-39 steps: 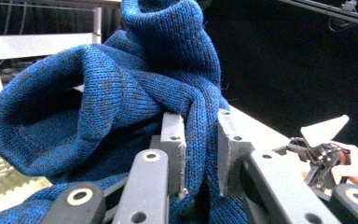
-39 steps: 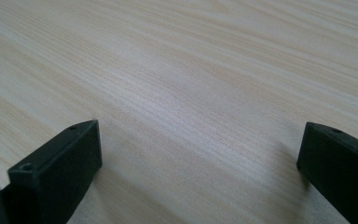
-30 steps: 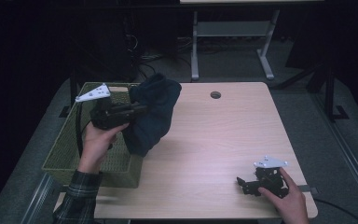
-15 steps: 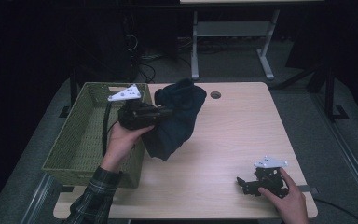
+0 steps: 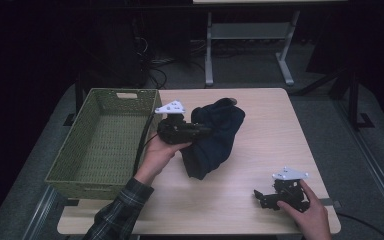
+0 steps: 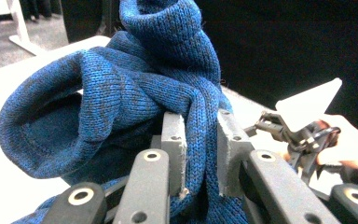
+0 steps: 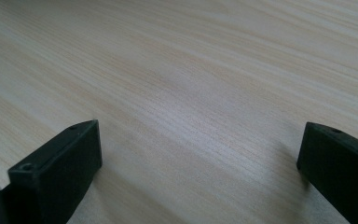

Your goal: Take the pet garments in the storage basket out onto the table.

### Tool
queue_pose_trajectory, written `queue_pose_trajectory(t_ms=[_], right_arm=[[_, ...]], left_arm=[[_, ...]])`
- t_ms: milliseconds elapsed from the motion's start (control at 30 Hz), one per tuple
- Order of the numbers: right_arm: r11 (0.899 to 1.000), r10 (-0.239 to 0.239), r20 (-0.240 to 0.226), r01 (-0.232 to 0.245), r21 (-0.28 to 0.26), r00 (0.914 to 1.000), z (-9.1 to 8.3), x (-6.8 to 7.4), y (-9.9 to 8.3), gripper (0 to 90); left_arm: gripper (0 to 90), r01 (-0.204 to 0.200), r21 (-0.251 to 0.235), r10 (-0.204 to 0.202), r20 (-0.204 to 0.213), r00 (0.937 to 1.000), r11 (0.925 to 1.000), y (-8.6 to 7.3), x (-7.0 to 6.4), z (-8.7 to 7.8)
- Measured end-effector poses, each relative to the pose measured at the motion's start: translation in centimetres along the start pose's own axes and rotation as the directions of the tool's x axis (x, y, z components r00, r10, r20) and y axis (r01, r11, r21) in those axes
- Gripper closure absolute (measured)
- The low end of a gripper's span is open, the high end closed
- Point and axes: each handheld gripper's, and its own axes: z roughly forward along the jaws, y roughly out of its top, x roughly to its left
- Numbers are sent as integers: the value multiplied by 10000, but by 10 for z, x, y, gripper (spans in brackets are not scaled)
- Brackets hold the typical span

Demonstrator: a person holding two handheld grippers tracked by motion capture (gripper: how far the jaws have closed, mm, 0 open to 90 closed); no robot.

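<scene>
A dark blue knitted garment (image 5: 215, 137) hangs bunched over the middle of the wooden table (image 5: 270, 120). My left gripper (image 5: 202, 131) is shut on a fold of it, held up by the person's hand. In the left gripper view a twist of the blue knit (image 6: 158, 88) is pinched between the two grey pads (image 6: 175, 140). My right gripper (image 5: 260, 196) rests open on the table near the front right corner. In the right gripper view its black jaws stand wide apart over bare wood (image 7: 191, 93), with nothing between them.
A green woven basket (image 5: 100, 150) stands at the table's left side, with nothing visible in it. A dark round hole (image 5: 231, 100) sits near the table's far edge. A metal stand (image 5: 250, 35) is on the floor behind the table.
My left gripper has carried the blue garment rightward, from over the basket to over the table's middle. The right gripper has stayed where it was.
</scene>
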Motion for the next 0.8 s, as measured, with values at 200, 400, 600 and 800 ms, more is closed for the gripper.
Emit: queue_pose_trajectory(t_ms=[200, 400, 600, 800], right_arm=[[10000, -2, -2, 2, -7, 10000, 0, 0, 0, 0], [10000, -33, 7, 33, 0, 10000, 0, 0, 0, 0], [10000, -2, -4, 2, 17, 10000, 0, 0, 0, 0], [10000, 1, -4, -1, 21, 10000, 0, 0, 0, 0]], left_arm=[[757, 38, 496, -44, 111, 9999, 9988, -7, -1, 30], [754, 150, 1003, -187, 355, 9992, 9948, -17, -3, 59], [748, 43, 1570, -115, 451, 9989, 9876, -27, -2, 81], [653, -67, 1957, 9, 298, 9996, 9806, -35, 1, 93]])
